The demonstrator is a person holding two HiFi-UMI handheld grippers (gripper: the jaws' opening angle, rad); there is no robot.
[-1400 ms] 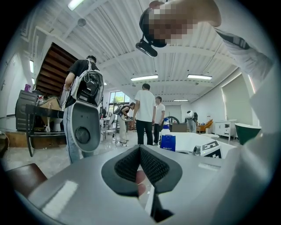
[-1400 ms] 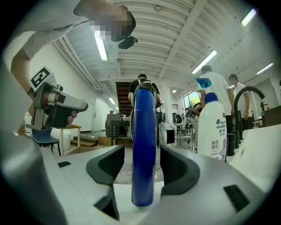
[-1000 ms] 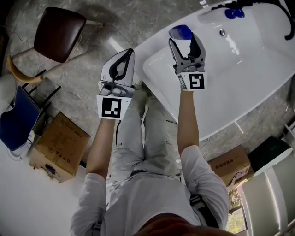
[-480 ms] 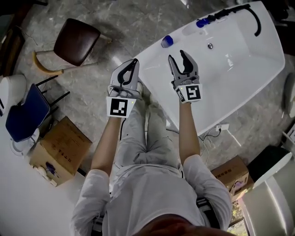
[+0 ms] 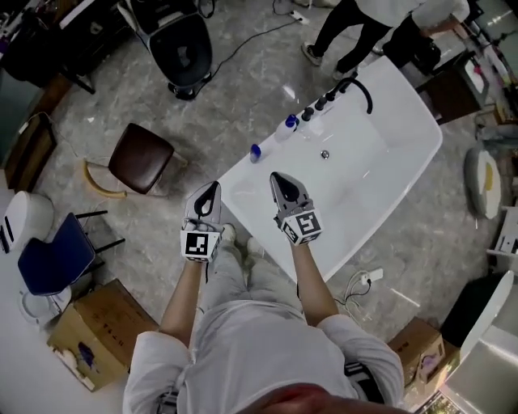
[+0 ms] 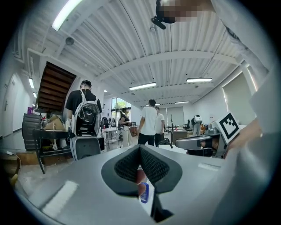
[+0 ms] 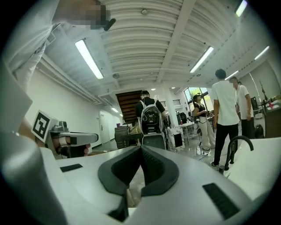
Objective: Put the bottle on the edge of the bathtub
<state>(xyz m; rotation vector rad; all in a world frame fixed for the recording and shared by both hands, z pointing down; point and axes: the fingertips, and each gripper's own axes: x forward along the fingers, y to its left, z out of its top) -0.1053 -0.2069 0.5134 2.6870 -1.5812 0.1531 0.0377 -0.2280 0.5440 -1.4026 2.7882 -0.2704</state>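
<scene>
A small bottle with a blue cap stands upright on the long left edge of the white bathtub, free of both grippers. My right gripper hangs over the tub's near end, below and to the right of the bottle, shut and empty. My left gripper is just outside the tub's near corner, also shut and empty. In the left gripper view the shut jaws point level into the room, and the blue-capped bottle shows in the slot beneath them. The right gripper view shows its shut jaws holding nothing.
A black faucet and knobs with a second blue-capped item sit at the tub's far end. A brown stool, a blue chair and cardboard boxes stand on the floor at left. People stand beyond the tub.
The right gripper let go of the bottle on the tub edge, drew back toward me and shut. The head view has pulled up and away, so more of the room shows.
</scene>
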